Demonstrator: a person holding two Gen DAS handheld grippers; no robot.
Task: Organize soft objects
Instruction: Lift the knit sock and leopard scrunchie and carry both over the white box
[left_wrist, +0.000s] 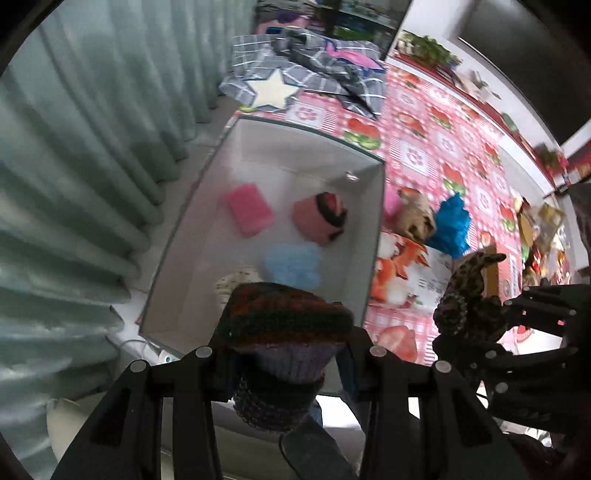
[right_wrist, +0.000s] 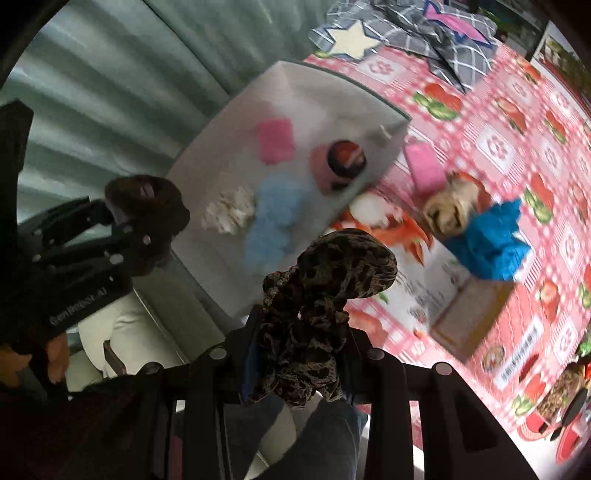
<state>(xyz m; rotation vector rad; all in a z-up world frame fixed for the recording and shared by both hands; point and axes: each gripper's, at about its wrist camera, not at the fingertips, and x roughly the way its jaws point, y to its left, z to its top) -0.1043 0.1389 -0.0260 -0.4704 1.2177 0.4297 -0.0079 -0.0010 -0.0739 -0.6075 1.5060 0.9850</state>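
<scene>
My left gripper is shut on a knitted piece with a dark red-green top and a lilac base, held over the near end of a white box. In the box lie a pink sponge, a pink knitted toy, a blue fluffy piece and a white fluffy piece. My right gripper is shut on a leopard-print scrunchie, beside the box's near right corner. The right wrist view shows the left gripper at the left with the knitted piece.
The table wears a red-checked cloth. On it lie a grey plaid cloth with a white star, a pink pad, a beige rolled cloth and a blue cloth on a cardboard box. Green curtains hang left.
</scene>
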